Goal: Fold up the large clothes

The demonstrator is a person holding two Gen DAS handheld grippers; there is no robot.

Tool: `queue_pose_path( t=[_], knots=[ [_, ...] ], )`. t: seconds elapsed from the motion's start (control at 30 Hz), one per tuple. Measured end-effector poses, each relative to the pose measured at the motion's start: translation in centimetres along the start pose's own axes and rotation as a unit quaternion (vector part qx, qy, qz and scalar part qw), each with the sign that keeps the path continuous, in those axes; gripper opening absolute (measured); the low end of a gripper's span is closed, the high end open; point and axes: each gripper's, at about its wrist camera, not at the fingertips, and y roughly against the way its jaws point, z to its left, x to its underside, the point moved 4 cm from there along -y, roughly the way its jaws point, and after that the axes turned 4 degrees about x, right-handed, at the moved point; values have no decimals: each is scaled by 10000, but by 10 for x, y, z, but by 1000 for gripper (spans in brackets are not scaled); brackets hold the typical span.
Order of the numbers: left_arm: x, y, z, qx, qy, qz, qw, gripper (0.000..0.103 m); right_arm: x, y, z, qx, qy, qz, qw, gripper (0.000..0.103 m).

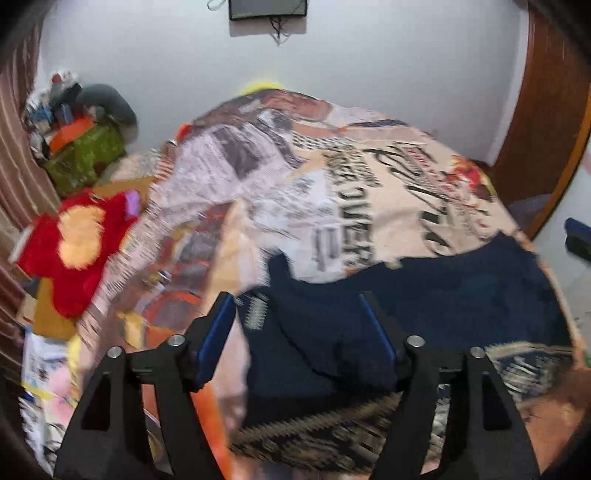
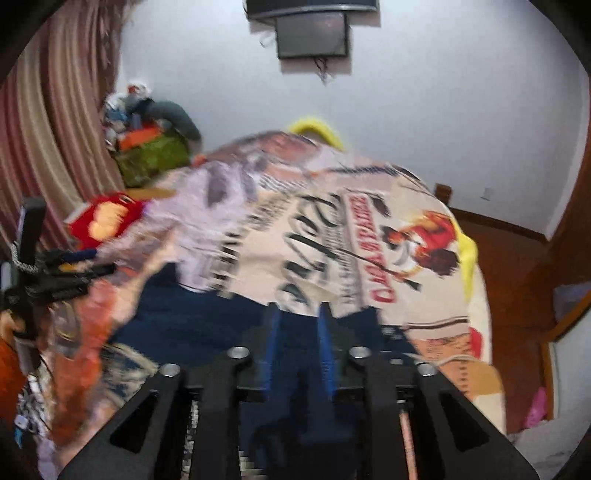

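Observation:
A dark navy garment with a patterned hem lies across the near part of a bed covered by a printed bedsheet. A white printed garment lies beyond it. My left gripper is open, its blue-padded fingers spread over the navy cloth. My right gripper has its fingers close together with navy cloth between them; blur hides the contact. The left gripper shows at the left edge of the right wrist view.
A red and yellow plush toy lies at the bed's left. A green bag with clutter stands by the striped curtain. A wall-mounted screen hangs above. Wooden door and trim stand at right.

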Motion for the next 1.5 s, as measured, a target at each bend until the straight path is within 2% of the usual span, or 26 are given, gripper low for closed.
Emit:
queue_pose_path(
  t=[0.07,0.13,0.27,0.4,0.47,0.5,0.53,0.6,0.73,0.83,0.93,1.03,1.23,1.37,1.43,1.5],
  knots=[
    [11,-1,-10,225,52,143,9996,73,5,9,20,-235,-71,-236,9994,81],
    [26,-13,-22,357,58,404,9985,73,13,10,42,-373,32,-246,9990,81],
    [52,-37,-36,520,147,781,9955,73,38,-12,81,-314,398,227,9985,82],
    [82,-63,-43,282,-13,1129,9932,75,70,-48,97,-17,879,863,9924,83],
    [91,-65,-39,263,-51,1118,9934,77,88,-67,96,78,1105,1476,9828,83],
    [93,-63,-37,258,-25,1069,9939,78,92,-73,92,-20,1029,1690,9802,84],
    [95,-60,-32,268,3,1049,9941,78,93,-75,85,-119,889,1783,9799,85],
    [99,-55,-23,328,32,1066,9938,81,94,-73,67,-211,531,1942,9793,96],
    [113,-48,-1,193,85,1119,9935,87,103,-66,41,-419,420,2193,9738,101],
    [127,-46,13,-103,47,1187,9929,87,111,-56,28,-383,520,2218,9729,103],
    [149,-46,30,-556,-15,1336,9895,87,120,-45,16,-399,560,2218,9727,103],
    [161,-38,46,-532,334,1326,9892,87,123,-36,11,-417,516,2154,9743,103],
    [168,-17,66,-630,848,1221,9869,87,120,-26,16,-130,530,2112,9759,103],
    [171,2,71,-376,1361,1007,9848,87,111,-17,24,34,695,1884,9796,103],
    [172,10,70,-77,1739,917,9804,87,103,-12,29,70,785,1705,9822,103],
    [173,13,68,345,2210,879,9707,87,93,-8,36,117,892,1508,9845,103]
  ],
)
